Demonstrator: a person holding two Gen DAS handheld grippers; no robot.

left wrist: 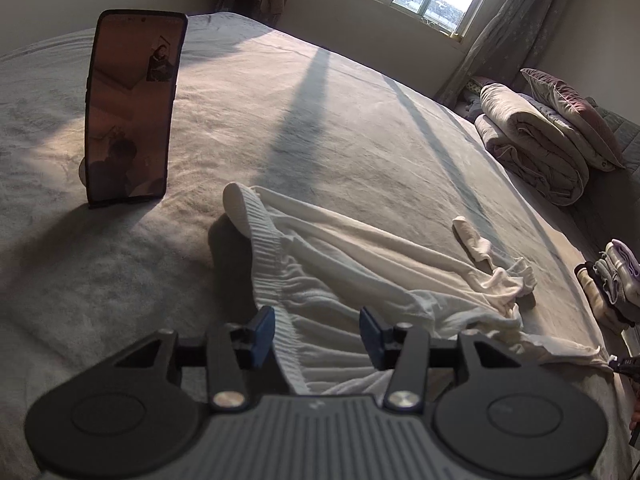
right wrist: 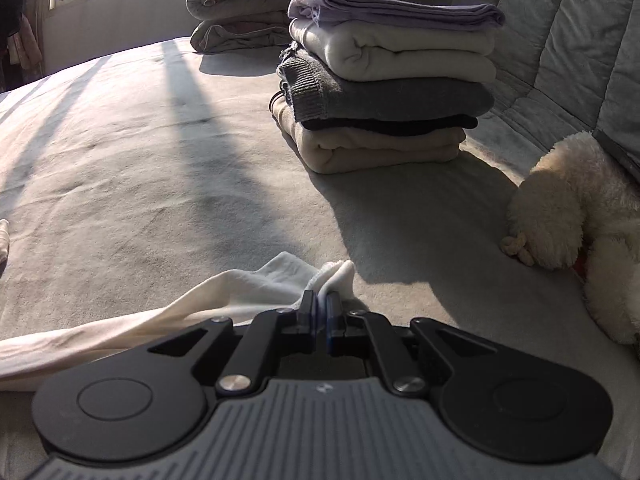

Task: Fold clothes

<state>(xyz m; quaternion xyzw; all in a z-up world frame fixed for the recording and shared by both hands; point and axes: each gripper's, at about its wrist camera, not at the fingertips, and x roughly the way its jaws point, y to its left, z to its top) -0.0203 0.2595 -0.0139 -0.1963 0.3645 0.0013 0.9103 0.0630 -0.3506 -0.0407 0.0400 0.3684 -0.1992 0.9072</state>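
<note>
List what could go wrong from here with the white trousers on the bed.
1. The right tool pinches only a small tip of the white trousers; a pull may slip it free.
2. The left tool is open over the ribbed waistband without pressing it, so that end could drag and bunch.
3. The phone stands upright near the waistband; swung cloth might topple it.

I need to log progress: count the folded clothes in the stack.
5, stacked: purple on top, cream, grey, a dark one, beige at bottom. More may be hidden.
</note>
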